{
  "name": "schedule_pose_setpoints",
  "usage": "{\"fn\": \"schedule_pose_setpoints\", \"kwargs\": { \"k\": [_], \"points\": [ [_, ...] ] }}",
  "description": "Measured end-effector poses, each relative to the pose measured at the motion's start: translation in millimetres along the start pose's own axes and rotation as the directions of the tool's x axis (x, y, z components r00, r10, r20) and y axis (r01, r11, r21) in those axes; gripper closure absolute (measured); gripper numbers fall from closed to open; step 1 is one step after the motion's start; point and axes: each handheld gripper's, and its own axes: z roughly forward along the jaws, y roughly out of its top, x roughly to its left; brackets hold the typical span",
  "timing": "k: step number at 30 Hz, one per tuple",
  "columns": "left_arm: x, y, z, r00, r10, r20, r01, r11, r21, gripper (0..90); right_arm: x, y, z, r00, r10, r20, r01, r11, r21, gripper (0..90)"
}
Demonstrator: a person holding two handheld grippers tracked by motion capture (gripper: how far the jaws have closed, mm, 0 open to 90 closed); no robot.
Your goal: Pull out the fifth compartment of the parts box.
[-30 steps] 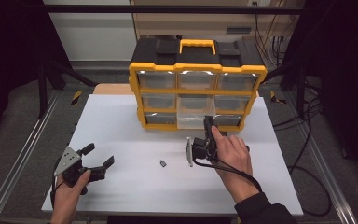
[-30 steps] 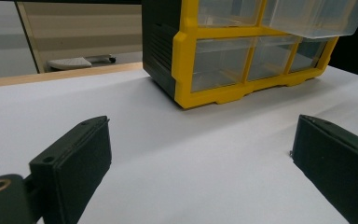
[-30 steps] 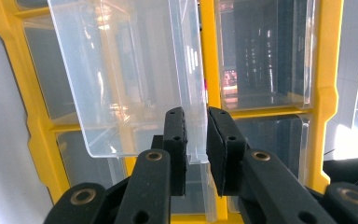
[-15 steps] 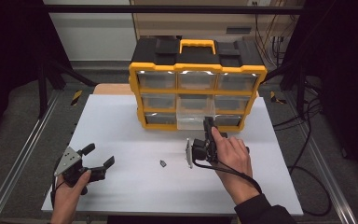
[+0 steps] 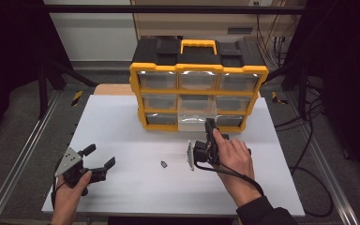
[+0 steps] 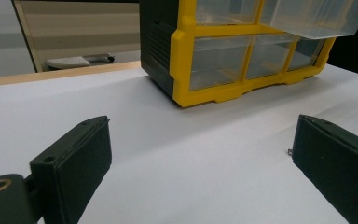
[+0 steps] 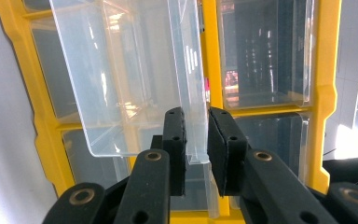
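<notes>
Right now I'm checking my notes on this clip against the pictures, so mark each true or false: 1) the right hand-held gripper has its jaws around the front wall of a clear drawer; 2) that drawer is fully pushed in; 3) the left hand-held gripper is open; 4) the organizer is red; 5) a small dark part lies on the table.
1) True: the right hand-held gripper has its jaws on either side of the clear drawer front.
2) False: it sticks out of the organizer.
3) True: the left hand-held gripper has its jaws wide apart, holding nothing.
4) False: it is yellow and black.
5) True: the small dark part lies on the white table between the grippers.
</notes>
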Motion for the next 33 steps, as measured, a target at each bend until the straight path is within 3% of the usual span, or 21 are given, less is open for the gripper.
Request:
{"fn": "schedule_pose_setpoints", "kwargs": {
  "k": [27, 33],
  "points": [
    [-0.3, -0.2, 0.6, 1.0, 0.001, 0.004, -0.001, 1.0, 0.003, 4.4, 0.6, 1.9, 0.3, 1.0, 0.008, -0.003, -0.008, 1.0, 0.001, 76.0],
    [-1.3, -0.1, 1.3, 1.0, 0.005, 0.006, -0.005, 1.0, 0.004, 4.3, 2.3, 3.5, -0.7, 0.998, 0.063, 0.0, -0.063, 0.998, -0.015, 66.5]
  ]
}}
